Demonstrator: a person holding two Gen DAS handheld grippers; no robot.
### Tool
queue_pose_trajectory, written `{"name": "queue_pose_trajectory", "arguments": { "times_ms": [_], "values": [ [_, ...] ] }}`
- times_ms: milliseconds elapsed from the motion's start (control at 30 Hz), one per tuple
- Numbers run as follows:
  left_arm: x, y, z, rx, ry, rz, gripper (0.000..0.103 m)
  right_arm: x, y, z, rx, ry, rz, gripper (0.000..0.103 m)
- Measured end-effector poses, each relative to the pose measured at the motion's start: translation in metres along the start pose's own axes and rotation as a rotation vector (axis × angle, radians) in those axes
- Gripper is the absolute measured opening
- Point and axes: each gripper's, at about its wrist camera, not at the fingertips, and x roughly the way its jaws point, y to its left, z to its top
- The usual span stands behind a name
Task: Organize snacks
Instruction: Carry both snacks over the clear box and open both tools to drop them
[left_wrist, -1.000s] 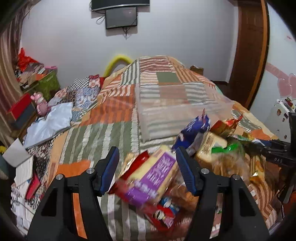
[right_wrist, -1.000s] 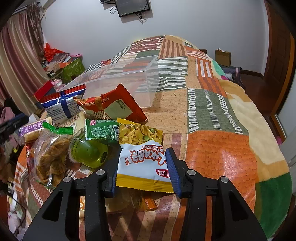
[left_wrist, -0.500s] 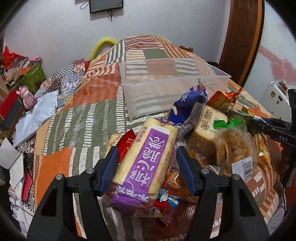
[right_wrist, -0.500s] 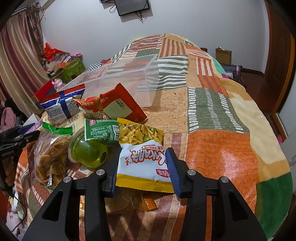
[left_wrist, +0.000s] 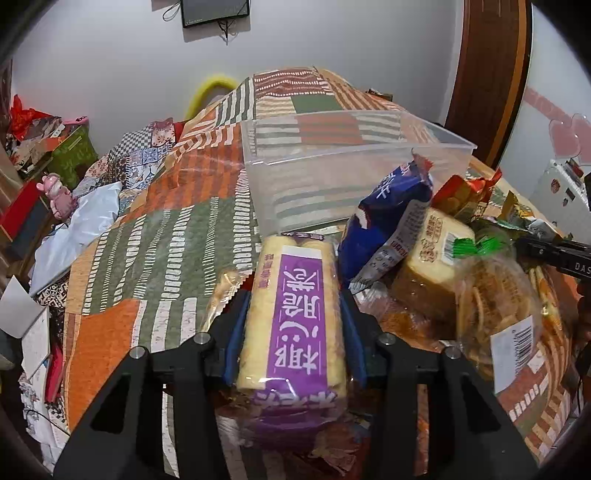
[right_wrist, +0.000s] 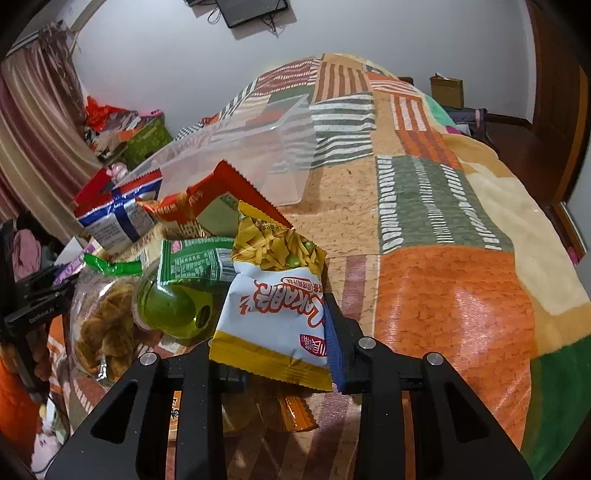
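Because the purple-labelled wafer pack (left_wrist: 295, 325) is long and is pinched only near its lower half, its free end could sag or swing on the way to the clear plastic bin (left_wrist: 354, 162), and it might knock the blue snack bag (left_wrist: 388, 221) leaning just beside it. The left tongs (left_wrist: 291, 332) are closed on this pack, blue pads pressed against both long sides, and they point forward and slightly down toward the bin, which sits on the patchwork bed (left_wrist: 166, 240) beyond the snack pile. The right tongs (right_wrist: 273, 332) grip the white-and-yellow pea snack bag (right_wrist: 273, 314); its soft film is crumpled, so it could slip out if squeezed loosely, or drag the green packet (right_wrist: 195, 258) touching its left edge. These tongs sit low over the pile, aimed along the bed, with the bin ahead to the left.
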Motion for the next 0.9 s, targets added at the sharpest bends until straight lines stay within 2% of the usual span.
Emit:
{"name": "queue_pose_trajectory", "arguments": {
  "times_ms": [333, 567, 900],
  "values": [
    [-0.023, 0.007, 0.007, -0.081, -0.07, -0.038, 0.045, -0.028, 0.009, 0.01, -0.028, -0.091, -0.028, 0.028],
    [-0.042, 0.006, 0.022, -0.125, -0.135, -0.074, 0.045, -0.041, 0.021, 0.024, -0.051, -0.139, -0.013, 0.028],
    [-0.06, -0.003, 0.053, -0.126, -0.216, -0.103, 0.045, -0.049, 0.041, 0.05, -0.091, -0.203, 0.016, 0.028]
  ]
}}
